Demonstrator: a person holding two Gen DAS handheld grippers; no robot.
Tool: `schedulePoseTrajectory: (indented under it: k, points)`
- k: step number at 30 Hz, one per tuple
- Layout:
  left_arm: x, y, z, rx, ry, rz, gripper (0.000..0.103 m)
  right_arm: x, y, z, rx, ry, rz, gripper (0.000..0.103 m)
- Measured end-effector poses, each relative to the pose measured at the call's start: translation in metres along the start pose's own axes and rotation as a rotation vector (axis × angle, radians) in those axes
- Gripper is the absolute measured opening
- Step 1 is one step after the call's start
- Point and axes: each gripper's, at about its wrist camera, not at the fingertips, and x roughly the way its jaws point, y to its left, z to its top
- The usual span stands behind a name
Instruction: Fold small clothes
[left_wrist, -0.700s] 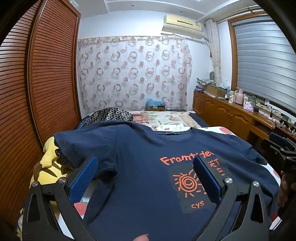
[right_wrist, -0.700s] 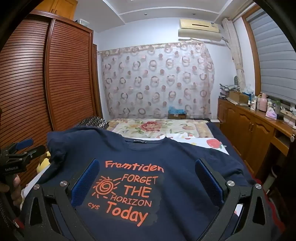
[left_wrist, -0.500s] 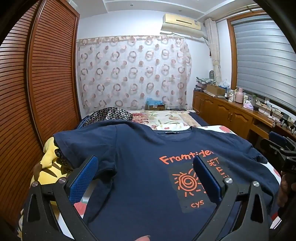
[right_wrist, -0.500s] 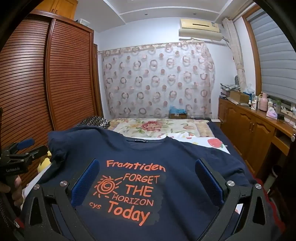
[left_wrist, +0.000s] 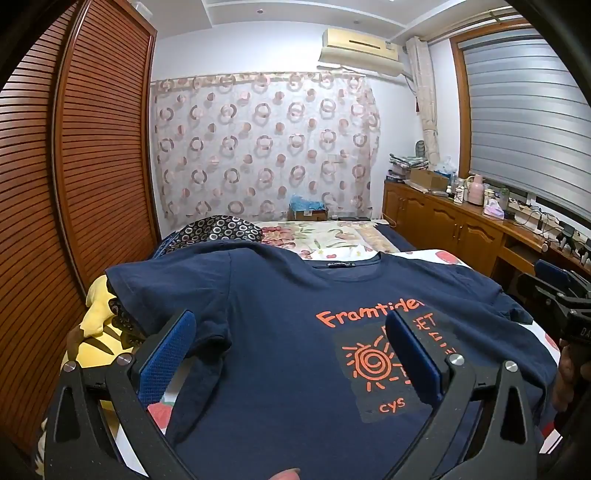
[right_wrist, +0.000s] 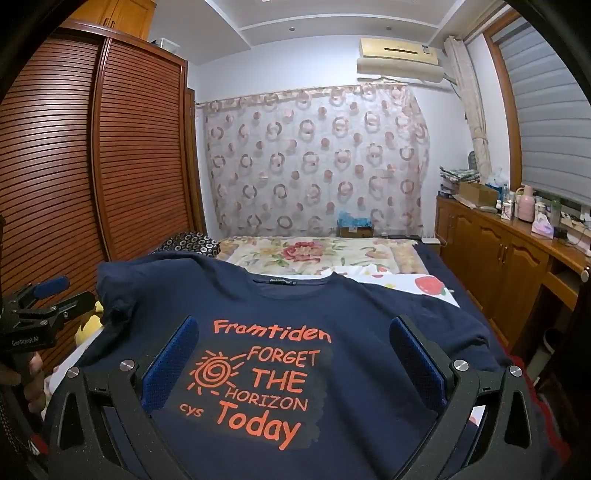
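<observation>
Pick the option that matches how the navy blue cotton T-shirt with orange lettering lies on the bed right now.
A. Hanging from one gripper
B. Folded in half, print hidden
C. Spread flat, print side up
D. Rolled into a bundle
C: the navy blue cotton T-shirt with orange lettering lies spread out with collar, sleeves and the orange print all facing up, and both the left gripper and right gripper stand open above it, gripping nothing.

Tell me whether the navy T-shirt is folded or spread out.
Spread out: the navy T-shirt lies front up on the bed, print and both sleeves showing, no fold.
</observation>
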Motion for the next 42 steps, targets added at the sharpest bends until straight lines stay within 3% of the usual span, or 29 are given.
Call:
schedulePoseTrajectory:
  k: [42]
  points:
    - [-0.0026, -0.0058, 0.0002, 0.003, -0.004, -0.001, 0.103, -0.0001, -0.0033, 0.0022, 0.01, 0.004, 0.003, 0.103]
